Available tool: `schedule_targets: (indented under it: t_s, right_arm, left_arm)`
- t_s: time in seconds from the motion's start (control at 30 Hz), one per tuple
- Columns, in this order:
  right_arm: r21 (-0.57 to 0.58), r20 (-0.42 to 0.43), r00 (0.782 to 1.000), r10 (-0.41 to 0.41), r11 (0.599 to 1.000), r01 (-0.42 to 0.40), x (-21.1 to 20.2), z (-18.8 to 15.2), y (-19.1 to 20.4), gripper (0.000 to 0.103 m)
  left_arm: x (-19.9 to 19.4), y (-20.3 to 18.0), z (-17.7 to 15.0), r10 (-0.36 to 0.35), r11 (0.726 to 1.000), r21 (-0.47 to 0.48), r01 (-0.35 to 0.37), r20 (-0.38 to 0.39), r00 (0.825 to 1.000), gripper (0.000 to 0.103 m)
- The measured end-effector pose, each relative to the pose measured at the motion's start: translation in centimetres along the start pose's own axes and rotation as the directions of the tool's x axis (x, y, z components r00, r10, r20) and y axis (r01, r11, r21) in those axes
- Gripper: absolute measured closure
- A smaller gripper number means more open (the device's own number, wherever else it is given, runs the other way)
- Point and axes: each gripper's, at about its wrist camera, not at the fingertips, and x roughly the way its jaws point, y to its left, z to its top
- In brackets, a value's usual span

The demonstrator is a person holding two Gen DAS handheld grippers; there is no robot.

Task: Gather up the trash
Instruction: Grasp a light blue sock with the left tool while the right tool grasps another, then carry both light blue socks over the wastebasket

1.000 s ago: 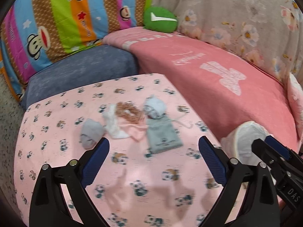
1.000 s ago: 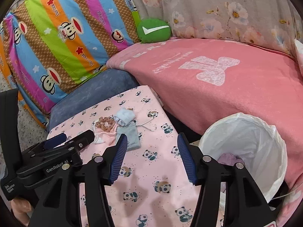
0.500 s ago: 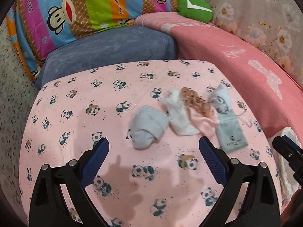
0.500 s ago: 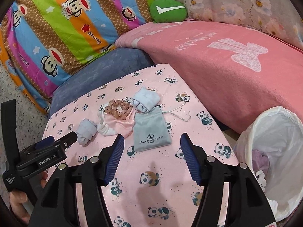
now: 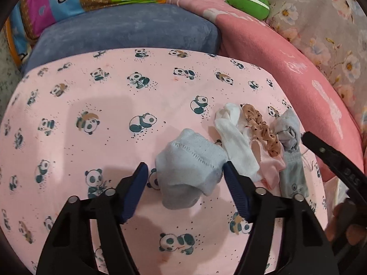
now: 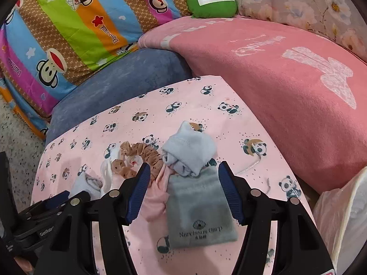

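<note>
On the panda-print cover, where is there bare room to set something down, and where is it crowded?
Bare: the panda-print cover between the blue cushion and the light blue sock, on the picture's left. Crowded: the strip by the pink blanket, where white sock, scrunchie and grey pouch overlap.

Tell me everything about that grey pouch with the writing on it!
The grey pouch is a soft, fuzzy-looking cloth bag with dark printed writing and a little shell picture near its bottom. It lies flat on the pink panda cloth. A rolled pale blue sock sits on its top end, and pink fabric touches its left side. The right gripper hovers open above it.
</note>
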Motion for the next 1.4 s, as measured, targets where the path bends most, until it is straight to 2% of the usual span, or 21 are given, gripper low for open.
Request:
schedule_targets:
  t_s: [0.2, 0.37, 0.53, 0.73, 1.03, 1.4]
  right_arm:
    - [0.008, -0.056, 0.998, -0.020, 1.000, 0.020, 4.1, 0.7, -0.2, 0.043]
    - [-0.005, -0.044, 0.999, -0.012, 1.000, 0.012, 4.6, 0.8, -0.2, 0.065]
    - [-0.007, -0.008, 1.000, 0.020, 1.000, -0.020, 3.0, 1.1, 0.1, 0.071]
    - [-0.006, 0.056, 0.996, 0.063, 0.998, -0.063, -1.2, 1.7, 0.7, 0.071]
    - [-0.002, 0.160, 0.981, 0.112, 0.994, -0.113, -9.9, 1.9, 0.1, 0.071]
    - [0.014, 0.277, 0.955, 0.101, 0.994, -0.109, -20.1, -1.0, -4.5, 0.071]
  left_arm:
    - [-0.1, -0.1, 0.0, -0.047, 0.999, 0.023, 0.047, 0.001, 0.999, 0.063]
    - [-0.6, -0.2, 0.4, -0.062, 0.998, 0.028, 0.061, 0.019, 0.998, 0.072]
    - [-1.5, -1.1, 1.0, -0.052, 0.998, 0.045, 0.050, 0.044, 0.998, 0.075]
    - [-4.2, -3.3, 1.6, -0.062, 0.996, 0.076, 0.055, 0.095, 0.994, 0.075]
    - [-9.1, -8.5, 1.2, -0.093, 0.986, 0.156, 0.065, 0.177, 0.980, 0.075]
    - [-12.6, -16.1, -2.0, -0.154, 0.955, 0.281, 0.091, 0.209, 0.966, 0.075]
